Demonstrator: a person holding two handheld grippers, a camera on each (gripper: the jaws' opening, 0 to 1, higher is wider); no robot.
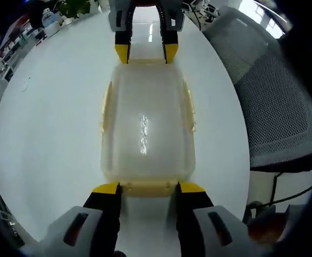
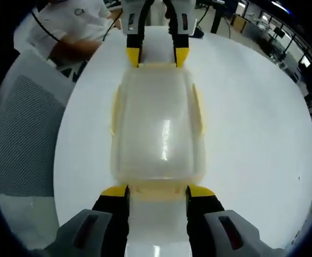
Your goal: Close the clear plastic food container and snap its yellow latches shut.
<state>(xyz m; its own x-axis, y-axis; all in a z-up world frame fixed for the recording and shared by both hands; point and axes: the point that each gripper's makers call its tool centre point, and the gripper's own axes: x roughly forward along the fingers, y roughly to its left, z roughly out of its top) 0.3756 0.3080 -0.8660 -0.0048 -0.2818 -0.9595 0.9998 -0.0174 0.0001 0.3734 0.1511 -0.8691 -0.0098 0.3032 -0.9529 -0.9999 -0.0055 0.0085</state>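
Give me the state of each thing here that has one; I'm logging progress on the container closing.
Clear plastic food container: lid on, sitting flat on the white table.
End latches: each sits between a gripper's jaws; snapped or not, cannot tell.
Side latches: flared out from the sides, apparently not snapped.
Left gripper: open, jaws straddling the near end latch.
Right gripper: open, jaws straddling the opposite end latch.

Whether the container's (image 1: 147, 134) yellow latches (image 1: 145, 187) are snapped cannot be told.
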